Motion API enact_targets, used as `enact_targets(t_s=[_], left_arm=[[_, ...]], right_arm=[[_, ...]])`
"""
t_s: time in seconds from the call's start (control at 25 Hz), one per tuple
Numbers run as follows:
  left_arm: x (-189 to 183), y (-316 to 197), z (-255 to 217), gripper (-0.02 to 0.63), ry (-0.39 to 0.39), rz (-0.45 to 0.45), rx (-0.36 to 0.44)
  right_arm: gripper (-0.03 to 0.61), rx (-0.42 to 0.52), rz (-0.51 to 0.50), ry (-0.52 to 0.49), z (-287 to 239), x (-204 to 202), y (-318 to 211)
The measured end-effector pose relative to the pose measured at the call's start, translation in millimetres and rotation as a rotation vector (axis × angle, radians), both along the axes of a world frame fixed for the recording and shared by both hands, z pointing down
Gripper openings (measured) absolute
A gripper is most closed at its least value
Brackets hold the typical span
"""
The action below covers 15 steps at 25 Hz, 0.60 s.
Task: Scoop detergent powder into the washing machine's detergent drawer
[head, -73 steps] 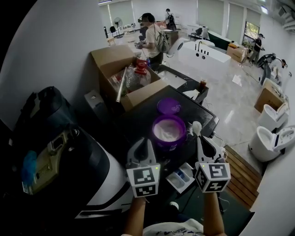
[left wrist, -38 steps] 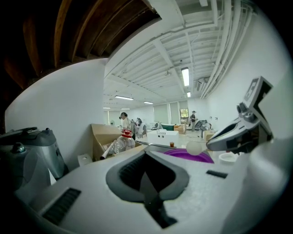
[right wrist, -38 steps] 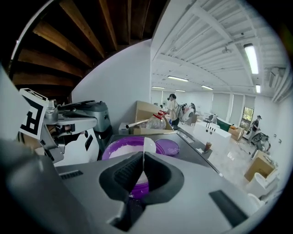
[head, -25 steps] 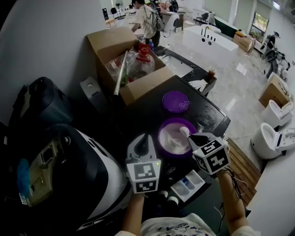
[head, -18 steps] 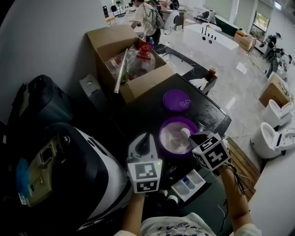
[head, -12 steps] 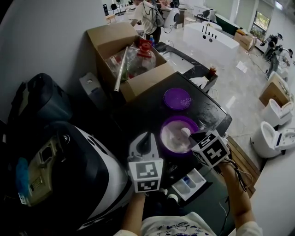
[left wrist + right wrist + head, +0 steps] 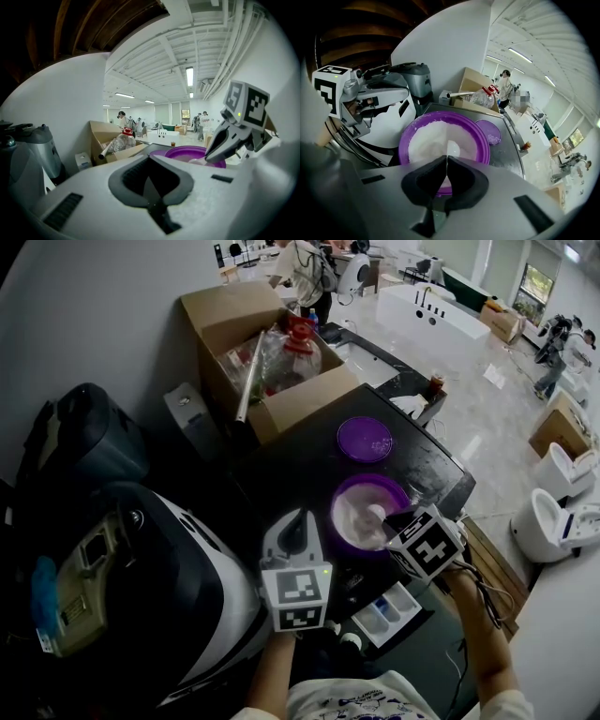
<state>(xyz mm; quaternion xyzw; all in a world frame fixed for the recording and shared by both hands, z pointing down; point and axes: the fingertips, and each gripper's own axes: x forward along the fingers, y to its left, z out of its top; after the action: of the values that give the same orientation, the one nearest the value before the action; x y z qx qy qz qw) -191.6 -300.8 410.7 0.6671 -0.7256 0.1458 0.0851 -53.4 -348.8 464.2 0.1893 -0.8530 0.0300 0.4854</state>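
Note:
A purple tub [image 7: 364,512] of white detergent powder stands on the dark counter [image 7: 281,474]. Its purple lid [image 7: 364,439] lies just behind it. My right gripper [image 7: 392,520] is shut on a white scoop [image 7: 452,151], whose bowl lies in the powder inside the tub [image 7: 440,140]. My left gripper [image 7: 298,517] hovers shut and empty just left of the tub. In the left gripper view the right gripper [image 7: 234,133] tilts down over the tub's rim [image 7: 187,153]. The open detergent drawer [image 7: 394,608] sits below the counter's front edge.
A cardboard box [image 7: 267,362] with bottles and a tube stands behind the counter. The washing machine's white body [image 7: 187,587] is at the left, a dark bag [image 7: 84,442] beyond it. Toilets [image 7: 553,521], a bathtub [image 7: 450,310] and people fill the showroom floor.
My right gripper has swung left from beside the tub and tipped the scoop down into the powder. The left gripper has hardly moved.

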Motion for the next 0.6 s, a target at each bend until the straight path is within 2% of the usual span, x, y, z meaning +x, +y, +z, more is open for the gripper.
enact_targets(t_s=[0.6], left_arm=[[-3.6, 5.8, -0.6, 0.002, 0.002, -0.005, 0.000]], right_arm=[[0.020, -0.090, -0.035, -0.033, 0.5, -10.7, 23.2]])
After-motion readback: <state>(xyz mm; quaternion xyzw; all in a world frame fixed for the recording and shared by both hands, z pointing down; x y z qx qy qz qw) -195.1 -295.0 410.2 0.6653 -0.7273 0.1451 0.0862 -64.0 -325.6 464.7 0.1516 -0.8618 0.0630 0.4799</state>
